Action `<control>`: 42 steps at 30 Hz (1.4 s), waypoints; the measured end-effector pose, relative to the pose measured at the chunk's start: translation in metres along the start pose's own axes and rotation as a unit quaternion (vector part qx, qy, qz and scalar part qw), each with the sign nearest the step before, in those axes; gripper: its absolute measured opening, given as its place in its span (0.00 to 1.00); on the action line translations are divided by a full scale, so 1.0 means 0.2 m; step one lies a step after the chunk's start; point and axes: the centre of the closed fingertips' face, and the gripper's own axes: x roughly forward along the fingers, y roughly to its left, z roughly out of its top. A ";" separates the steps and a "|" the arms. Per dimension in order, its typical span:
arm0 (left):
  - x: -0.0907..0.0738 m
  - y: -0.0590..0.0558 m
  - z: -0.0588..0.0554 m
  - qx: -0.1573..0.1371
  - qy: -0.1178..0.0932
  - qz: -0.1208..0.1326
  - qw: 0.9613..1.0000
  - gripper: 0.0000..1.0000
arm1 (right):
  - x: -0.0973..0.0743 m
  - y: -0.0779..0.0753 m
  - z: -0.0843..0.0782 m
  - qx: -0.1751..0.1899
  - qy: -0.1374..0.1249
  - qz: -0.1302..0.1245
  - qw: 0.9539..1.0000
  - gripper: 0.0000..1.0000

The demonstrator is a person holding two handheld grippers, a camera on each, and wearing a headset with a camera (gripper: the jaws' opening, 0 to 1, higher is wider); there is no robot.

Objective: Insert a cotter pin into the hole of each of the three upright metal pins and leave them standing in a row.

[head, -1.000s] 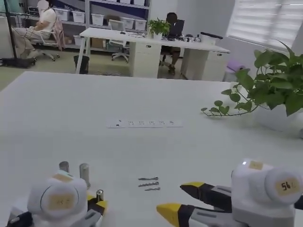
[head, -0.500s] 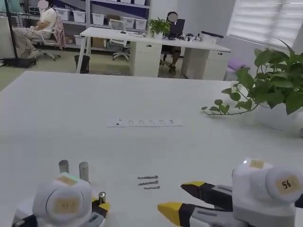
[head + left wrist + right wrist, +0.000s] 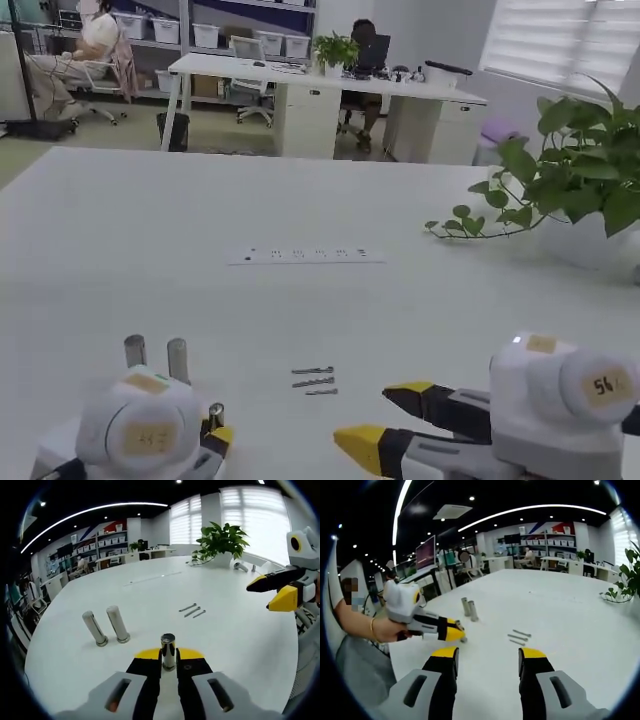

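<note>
Two metal pins (image 3: 135,351) (image 3: 178,358) stand upright side by side on the white table (image 3: 300,200). My left gripper (image 3: 168,661) is shut on a third metal pin (image 3: 168,650), which it holds upright near the table's front; this pin (image 3: 213,415) also shows in the head view. Three cotter pins (image 3: 313,380) lie in a small stack to the right of the pins, with nothing touching them. My right gripper (image 3: 362,415) hovers open just right of the cotter pins, its yellow tips pointing left. Between its fingers there is nothing (image 3: 487,660).
A white power strip (image 3: 305,257) lies flat in the middle of the table. A potted plant (image 3: 580,190) in a white pot stands at the right edge. Desks, shelves and seated people are far behind the table.
My left gripper has shifted slightly to the right, still holding the pin. The right gripper and the cotter pins have stayed put.
</note>
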 end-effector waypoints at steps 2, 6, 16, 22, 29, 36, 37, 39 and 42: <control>0.00 0.00 0.01 0.002 -0.002 0.000 1.000 0.13 | 0.00 0.00 0.00 0.000 0.000 0.001 1.000 0.50; 0.00 0.00 0.01 0.002 -0.001 -0.006 1.000 0.18 | 0.01 -0.01 0.01 -0.002 0.001 0.004 1.000 0.50; -0.06 -0.01 0.06 0.010 -0.020 -0.030 0.999 0.34 | 0.07 -0.05 0.04 -0.035 0.029 0.024 0.999 0.44; -0.11 0.00 0.10 -0.005 -0.031 -0.045 0.999 0.42 | 0.13 -0.10 0.03 -0.060 0.059 0.034 0.996 0.40; -0.15 0.03 0.10 0.006 -0.029 -0.050 0.998 0.52 | 0.22 -0.16 -0.01 -0.084 0.100 0.043 0.991 0.35; -0.20 0.02 0.09 0.022 -0.027 -0.065 0.997 0.58 | 0.30 -0.21 -0.06 -0.105 0.141 0.048 0.983 0.32; -0.21 0.02 0.09 0.024 -0.026 -0.067 0.997 0.60 | 0.31 -0.22 -0.06 -0.114 0.145 0.050 0.982 0.31; -0.22 0.02 0.08 0.023 -0.027 -0.070 0.997 0.62 | 0.33 -0.23 -0.07 -0.118 0.152 0.053 0.980 0.30; -0.24 0.02 0.09 0.025 -0.029 -0.072 0.997 0.63 | 0.36 -0.26 -0.09 -0.132 0.170 0.058 0.975 0.27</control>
